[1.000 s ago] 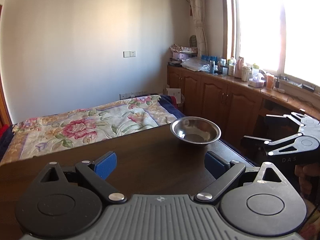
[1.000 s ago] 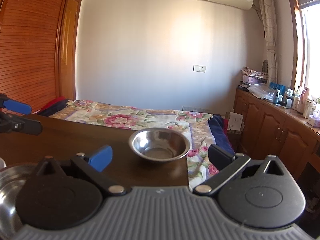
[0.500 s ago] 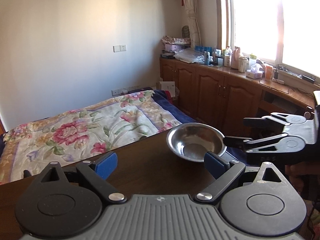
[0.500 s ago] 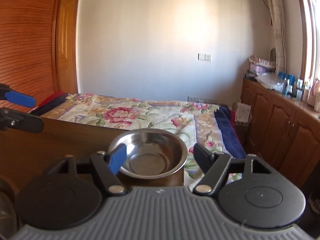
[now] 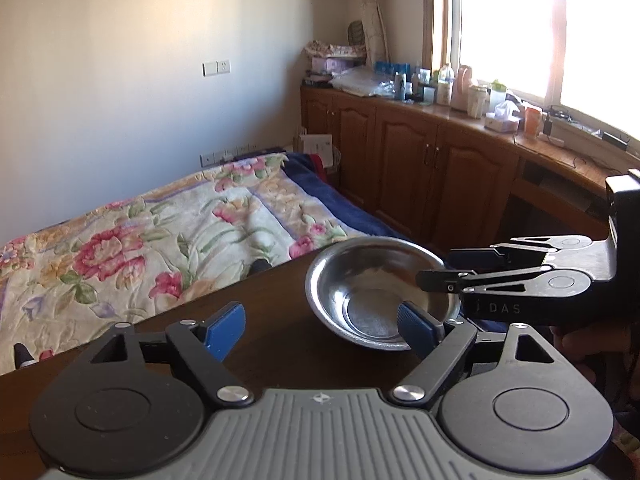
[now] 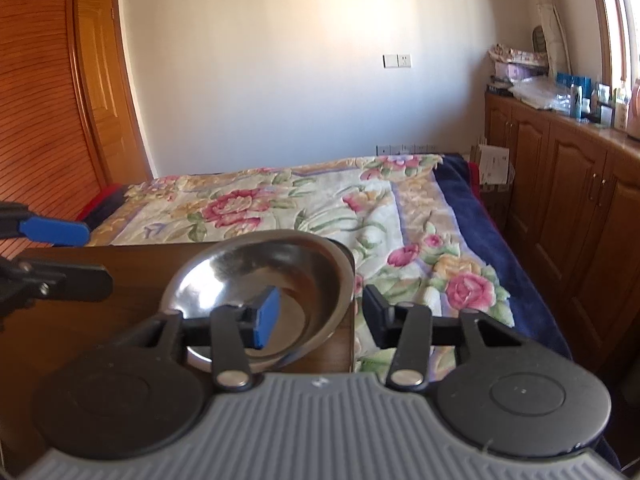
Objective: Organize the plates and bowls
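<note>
1. We judge the step to be gripping the steel bowl [image 6: 260, 296] by its rim. Our right gripper [image 6: 316, 316] is spread, one finger inside the bowl and one outside; close squarely and lift level.
2. Our left gripper [image 5: 320, 328] is spread wide and holds nothing.
3. The bowl is shiny, shallow, empty, at the table's [image 5: 260, 344] far right corner.
</note>
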`<state>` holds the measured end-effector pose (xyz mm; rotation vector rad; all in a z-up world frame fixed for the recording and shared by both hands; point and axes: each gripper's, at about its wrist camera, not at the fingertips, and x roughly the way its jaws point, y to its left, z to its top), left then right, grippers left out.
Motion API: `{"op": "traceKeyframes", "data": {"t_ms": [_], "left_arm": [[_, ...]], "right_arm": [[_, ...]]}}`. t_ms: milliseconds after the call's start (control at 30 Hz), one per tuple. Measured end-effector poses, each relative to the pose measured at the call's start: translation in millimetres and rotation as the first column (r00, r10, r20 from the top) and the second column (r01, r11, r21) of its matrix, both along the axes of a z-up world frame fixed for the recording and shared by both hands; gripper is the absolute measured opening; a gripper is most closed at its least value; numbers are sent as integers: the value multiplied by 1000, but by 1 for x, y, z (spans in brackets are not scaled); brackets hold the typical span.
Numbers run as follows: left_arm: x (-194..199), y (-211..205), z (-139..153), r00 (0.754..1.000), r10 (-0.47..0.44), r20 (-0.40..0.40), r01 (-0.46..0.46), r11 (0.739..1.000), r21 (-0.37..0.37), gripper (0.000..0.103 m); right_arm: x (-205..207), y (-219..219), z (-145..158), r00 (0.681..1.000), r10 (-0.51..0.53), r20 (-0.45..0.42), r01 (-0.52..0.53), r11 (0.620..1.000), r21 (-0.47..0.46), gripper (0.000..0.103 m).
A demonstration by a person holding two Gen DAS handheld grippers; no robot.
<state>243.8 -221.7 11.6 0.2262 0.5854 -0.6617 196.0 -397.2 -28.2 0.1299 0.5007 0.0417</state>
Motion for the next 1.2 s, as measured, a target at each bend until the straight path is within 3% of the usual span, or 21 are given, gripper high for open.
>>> {"op": "traceKeyframes", "data": {"t_ms": [300,367,733,1000,1100,1167,1200], "left_arm": [[24,-13,-12,998,5,-67,-4,1000,13,76],[31,-16,-15,996,10,-94,-9,1000,5,70],[51,-23,-29,983,36,-178,-34,999,13,47],[56,-21,-35,978,37,-207,-34,999,17,42],[58,-20,-36,975,34,-221,-32,999,13,34],[58,-20,-37,973,33,-229,-32,999,11,20],[57,-19,-37,972,28,-234,-27,1000,7,19]], "right_arm": [[9,-7,-7,999,17,-48,-13,998,66,41],[9,-5,-7,998,22,-52,-19,997,73,36],[13,-2,-7,997,33,-64,-29,997,77,29],[14,0,-8,997,37,-70,-32,996,78,28],[14,1,-8,996,42,-74,-36,996,79,27],[15,2,-9,996,50,-75,-44,996,82,24],[14,3,-9,996,53,-77,-46,995,85,24]]}}
